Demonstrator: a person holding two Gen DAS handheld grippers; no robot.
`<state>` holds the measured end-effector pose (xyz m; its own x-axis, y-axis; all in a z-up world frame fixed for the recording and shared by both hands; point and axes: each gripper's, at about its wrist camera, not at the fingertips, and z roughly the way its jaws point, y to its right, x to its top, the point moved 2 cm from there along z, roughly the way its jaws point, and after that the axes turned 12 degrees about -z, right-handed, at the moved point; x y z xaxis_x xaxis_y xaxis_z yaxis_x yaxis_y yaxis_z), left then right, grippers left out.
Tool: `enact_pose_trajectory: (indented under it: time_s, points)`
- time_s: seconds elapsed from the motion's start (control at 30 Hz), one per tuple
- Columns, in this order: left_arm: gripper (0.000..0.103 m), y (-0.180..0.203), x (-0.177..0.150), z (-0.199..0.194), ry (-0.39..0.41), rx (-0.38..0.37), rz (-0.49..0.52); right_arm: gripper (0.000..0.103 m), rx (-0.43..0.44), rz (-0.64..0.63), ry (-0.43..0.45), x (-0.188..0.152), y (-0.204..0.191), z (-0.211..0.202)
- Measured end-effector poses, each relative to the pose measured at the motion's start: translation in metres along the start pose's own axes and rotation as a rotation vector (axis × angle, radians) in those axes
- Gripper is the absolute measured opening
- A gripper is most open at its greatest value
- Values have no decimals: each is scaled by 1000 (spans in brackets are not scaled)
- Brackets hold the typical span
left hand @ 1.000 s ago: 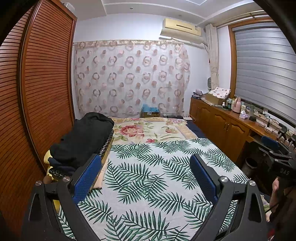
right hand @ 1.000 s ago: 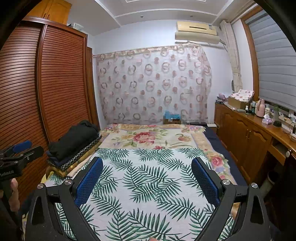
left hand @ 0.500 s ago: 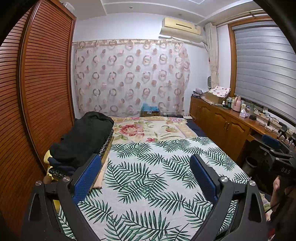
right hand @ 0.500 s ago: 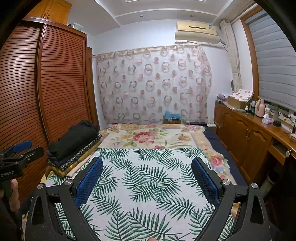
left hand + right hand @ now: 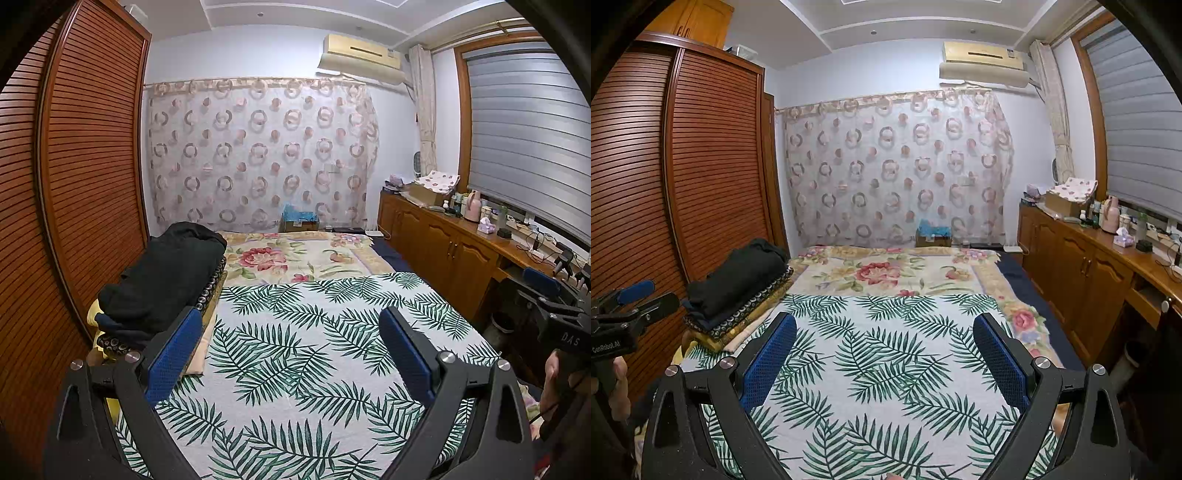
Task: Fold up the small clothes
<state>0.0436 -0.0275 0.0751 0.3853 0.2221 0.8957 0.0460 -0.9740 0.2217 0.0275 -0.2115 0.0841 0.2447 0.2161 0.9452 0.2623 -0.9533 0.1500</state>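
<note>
Clothes stack (image 5: 162, 280), dark, folded, sits on bed's left edge beside wardrobe (image 5: 74, 184), ahead-left of my left gripper (image 5: 290, 328). Fingers (image 5: 173, 356) wide apart, nothing between, above palm-leaf sheet (image 5: 295, 362). Right wrist view: my right gripper (image 5: 884, 332) fingers (image 5: 999, 360) likewise spread, empty, over same sheet; clothes stack (image 5: 738, 277) far left; left gripper (image 5: 631, 299) at left edge.
</note>
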Motion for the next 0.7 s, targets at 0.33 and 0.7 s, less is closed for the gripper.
enact_pose_trajectory:
  time_s: [0.33,0.7]
  points:
    - [97,0,0,0,0,0,-1,97,1,-1,0,0,2,0]
    - [97,0,1,0,-1,0,-1,97,3,-3,2,-1,5,-1]
